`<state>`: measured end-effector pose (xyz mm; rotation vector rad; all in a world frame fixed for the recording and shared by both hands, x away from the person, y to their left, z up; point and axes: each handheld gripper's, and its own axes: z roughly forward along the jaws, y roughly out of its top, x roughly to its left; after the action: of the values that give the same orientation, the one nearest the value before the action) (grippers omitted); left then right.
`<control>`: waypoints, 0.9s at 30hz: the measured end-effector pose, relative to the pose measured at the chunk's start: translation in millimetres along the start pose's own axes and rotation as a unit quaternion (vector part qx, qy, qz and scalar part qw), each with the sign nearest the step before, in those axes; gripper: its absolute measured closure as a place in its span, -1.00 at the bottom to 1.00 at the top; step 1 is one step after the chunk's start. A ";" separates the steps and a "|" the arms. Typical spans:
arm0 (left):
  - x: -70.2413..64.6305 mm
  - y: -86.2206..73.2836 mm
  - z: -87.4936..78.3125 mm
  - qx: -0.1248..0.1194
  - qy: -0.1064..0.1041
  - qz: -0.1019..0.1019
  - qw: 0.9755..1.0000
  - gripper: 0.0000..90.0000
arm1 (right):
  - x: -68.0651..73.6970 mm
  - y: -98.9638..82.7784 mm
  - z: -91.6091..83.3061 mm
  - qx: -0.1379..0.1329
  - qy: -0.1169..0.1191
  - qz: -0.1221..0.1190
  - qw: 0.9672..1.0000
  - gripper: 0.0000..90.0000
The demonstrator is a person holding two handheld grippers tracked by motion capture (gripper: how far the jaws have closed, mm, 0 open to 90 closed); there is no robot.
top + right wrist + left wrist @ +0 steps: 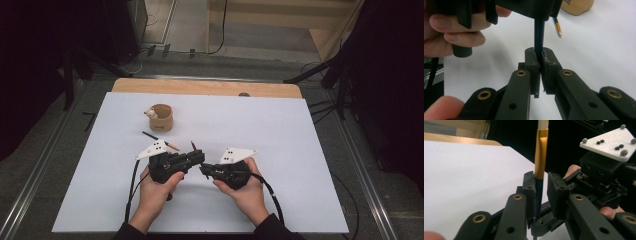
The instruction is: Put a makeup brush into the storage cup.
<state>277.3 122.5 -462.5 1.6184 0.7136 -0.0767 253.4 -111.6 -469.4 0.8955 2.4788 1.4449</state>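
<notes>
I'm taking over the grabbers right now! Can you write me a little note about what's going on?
Left gripper: jaws slightly open around the brush, with a gap on one side.
Right gripper: jaws shut on the brush's black handle.
Things: a second brush lies on the table by the tan cup.
Done: the brush is lifted and the right gripper has it.
Left: probably pull the left gripper away, then put both brushes in the cup.
</notes>
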 end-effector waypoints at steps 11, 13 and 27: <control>0.1 0.4 -1.9 0.002 0.005 0.013 1.000 0.87 | 0.5 -1.6 -1.9 -0.022 -0.001 -0.015 1.000 0.66; 1.4 1.9 -4.9 -0.003 0.010 0.015 1.000 0.87 | -2.4 -4.3 -4.7 -0.045 -0.016 -0.014 0.999 0.30; 12.2 11.4 -24.5 -0.020 0.045 0.026 0.998 0.87 | -33.5 -25.6 -48.9 -0.132 -0.107 0.024 0.985 -1.00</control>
<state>284.1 149.8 -453.1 1.6079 0.7375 0.0477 250.4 -176.1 -470.5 1.0011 2.0676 1.5556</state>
